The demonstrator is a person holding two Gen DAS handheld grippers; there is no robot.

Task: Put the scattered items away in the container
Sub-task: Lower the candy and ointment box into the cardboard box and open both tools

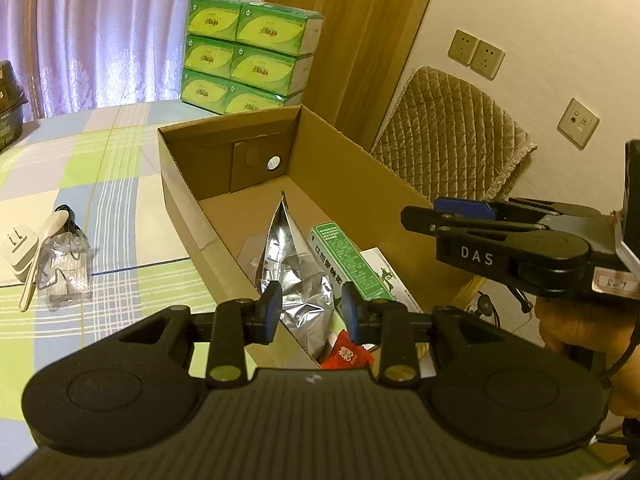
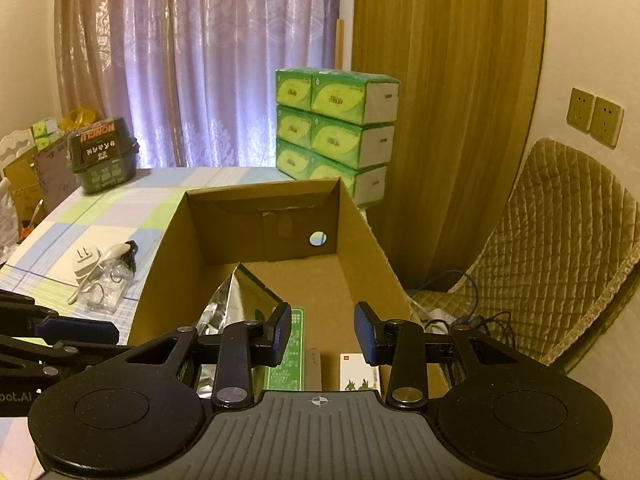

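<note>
Cardboard box (image 1: 224, 208), open-topped, sits on the checked tablecloth (image 1: 120, 152); use it as your landmark.

Inside the box: silver foil pouch (image 1: 292, 264), standing; green carton (image 1: 344, 260) printed with Chinese characters; white carton (image 2: 358, 376) with a green animal figure; red sachet (image 1: 346, 354) at the near end, its script too small to read.

Left of the box, still outside: white plug adapter (image 1: 18, 252), white spoon (image 1: 38, 256), clear plastic packet (image 1: 66, 272), all touching.

Behind the box: stacked green tissue packs (image 2: 332, 128). Far left of it: dark tub (image 2: 102, 152), its print upside down.

Your left gripper (image 1: 308, 312) hovers over the near end, jaws apart, empty. Your right gripper (image 2: 322, 334), marked "DAS" on its side, is likewise spread and empty above the box.
</note>
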